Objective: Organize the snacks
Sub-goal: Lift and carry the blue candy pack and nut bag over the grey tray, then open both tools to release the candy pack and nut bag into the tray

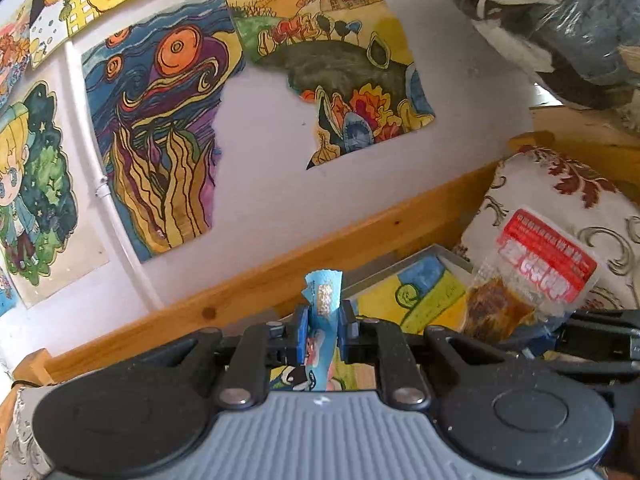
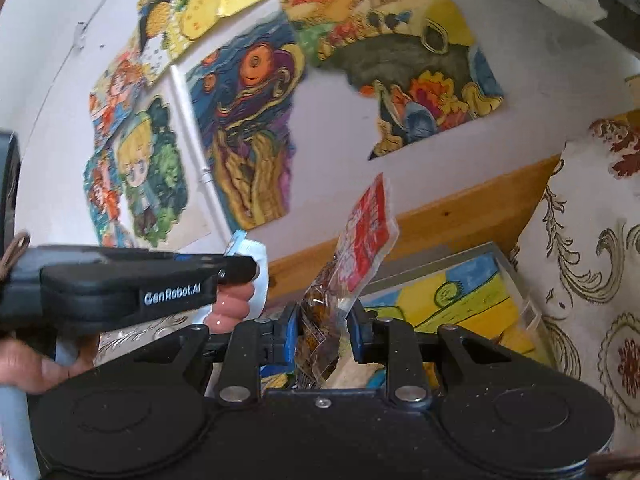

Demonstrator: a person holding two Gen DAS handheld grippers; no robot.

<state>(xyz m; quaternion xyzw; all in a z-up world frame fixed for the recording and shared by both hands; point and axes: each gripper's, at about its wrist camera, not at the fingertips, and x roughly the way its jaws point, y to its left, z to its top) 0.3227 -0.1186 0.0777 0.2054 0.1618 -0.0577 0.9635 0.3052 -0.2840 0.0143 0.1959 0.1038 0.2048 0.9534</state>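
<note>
My left gripper (image 1: 323, 334) is pinched tight on a slim blue snack sachet (image 1: 323, 312), which stands up between the blue pads at the lower centre of its view, and my right gripper (image 2: 323, 334) is closed around the crumpled lower half of a clear packet with a red label (image 2: 366, 236), its labelled top leaning toward the upper right. Both snacks are lifted off any surface, and the box with the yellow-and-blue drawing (image 1: 416, 296) lies just beyond my fingers, below the wooden rail (image 1: 280, 264). I judge the step to be carrying both packets to that box, so I would bring each one low over it before letting go, one hand at a time, keeping the floppy red-label packet from swinging against the patterned cushion (image 2: 580, 248) at the right. I cannot tell whether the drawing is the box's lid or its floor, so I would check before dropping. The right view shows my other tool side-on at the left of the frame, with a hand (image 2: 234, 304) round its handle and the sachet poking past it; the left view shows the red label's printed face, near the lower right.
</note>
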